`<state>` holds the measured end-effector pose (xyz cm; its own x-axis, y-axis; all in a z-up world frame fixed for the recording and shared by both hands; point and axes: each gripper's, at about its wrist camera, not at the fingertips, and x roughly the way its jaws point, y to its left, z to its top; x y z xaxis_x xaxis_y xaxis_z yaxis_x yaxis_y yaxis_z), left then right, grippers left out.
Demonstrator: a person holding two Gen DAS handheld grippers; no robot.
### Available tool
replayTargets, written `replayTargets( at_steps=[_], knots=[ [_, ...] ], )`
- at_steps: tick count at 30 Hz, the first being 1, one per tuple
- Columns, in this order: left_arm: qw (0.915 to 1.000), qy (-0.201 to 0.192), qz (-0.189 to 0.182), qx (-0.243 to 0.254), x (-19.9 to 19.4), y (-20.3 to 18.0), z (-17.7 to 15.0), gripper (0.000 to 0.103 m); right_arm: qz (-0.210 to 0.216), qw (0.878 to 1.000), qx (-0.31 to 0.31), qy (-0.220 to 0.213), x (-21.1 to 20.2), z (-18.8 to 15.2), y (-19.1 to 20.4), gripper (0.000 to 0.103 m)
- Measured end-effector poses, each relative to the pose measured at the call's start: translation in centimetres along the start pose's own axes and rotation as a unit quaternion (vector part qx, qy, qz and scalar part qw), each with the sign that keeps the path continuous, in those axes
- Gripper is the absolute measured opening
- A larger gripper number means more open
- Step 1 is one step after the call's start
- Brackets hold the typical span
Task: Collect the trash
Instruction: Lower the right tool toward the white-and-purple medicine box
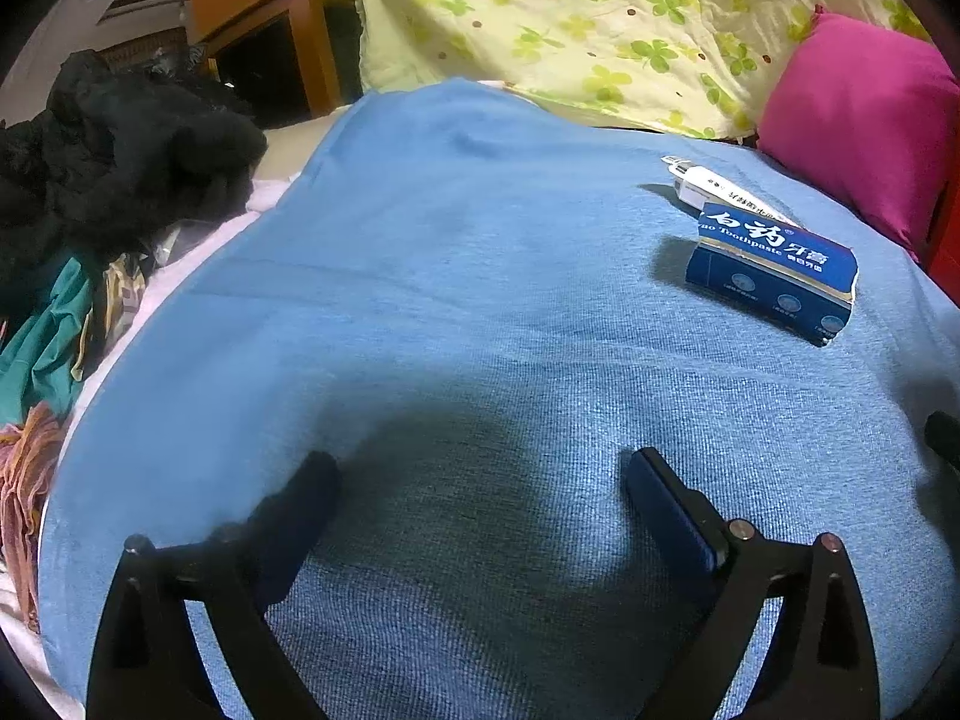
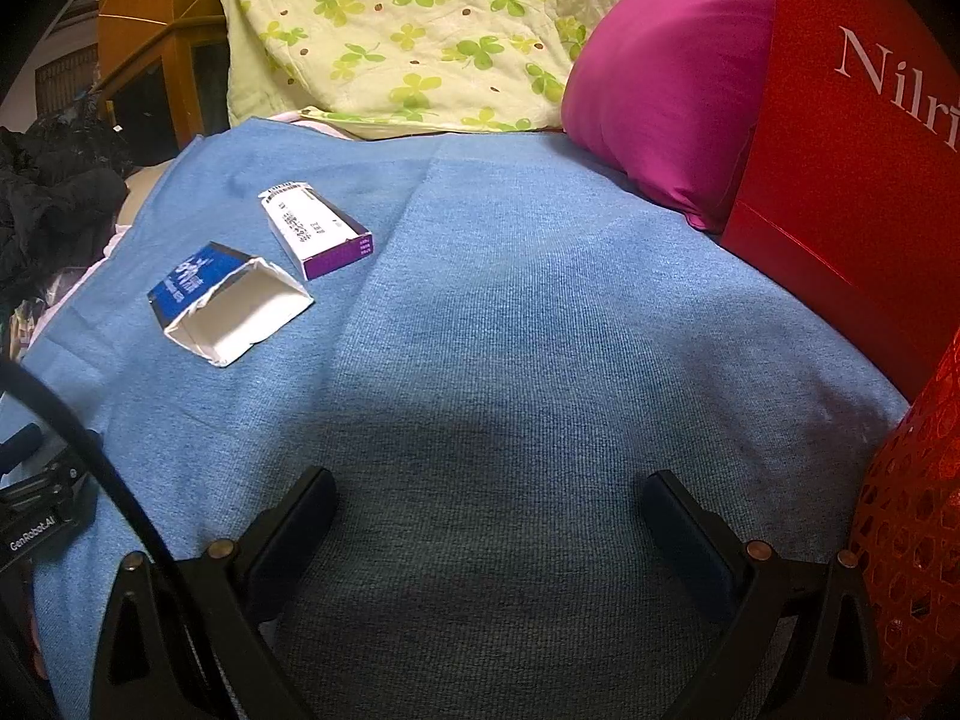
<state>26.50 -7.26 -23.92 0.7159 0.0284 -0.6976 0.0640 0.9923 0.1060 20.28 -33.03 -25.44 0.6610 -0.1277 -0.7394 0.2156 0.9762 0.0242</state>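
Left gripper [image 1: 483, 480] and right gripper [image 2: 489, 498]: jaws wide, nothing between them, above blue cloth [image 2: 540, 312]. Blue toothpaste box [image 2: 225, 306] lies just beside purple-white box [image 2: 318, 231].

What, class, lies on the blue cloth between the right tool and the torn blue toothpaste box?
Nothing visible does. The right tool is open and empty over bare blue cloth, and the blue toothpaste box lies up and to its left with only cloth between them. The purple-and-white box sits beyond it, not in the way.
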Motion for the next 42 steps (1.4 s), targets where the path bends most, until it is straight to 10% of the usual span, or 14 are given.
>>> replayTargets(
  at_steps=[32,42],
  knots=[
    [0.9987,0.031,-0.031,-0.026,-0.4,0.9,0.5,0.097,0.0,1.0,0.0,0.0,0.0,0.0,0.0,0.103],
    [0.9979,-0.024,-0.043,-0.043,-4.1,1.3,2.4,0.097,0.001,1.0,-0.001,0.0,0.0,0.0,0.1,0.103]
  ],
)
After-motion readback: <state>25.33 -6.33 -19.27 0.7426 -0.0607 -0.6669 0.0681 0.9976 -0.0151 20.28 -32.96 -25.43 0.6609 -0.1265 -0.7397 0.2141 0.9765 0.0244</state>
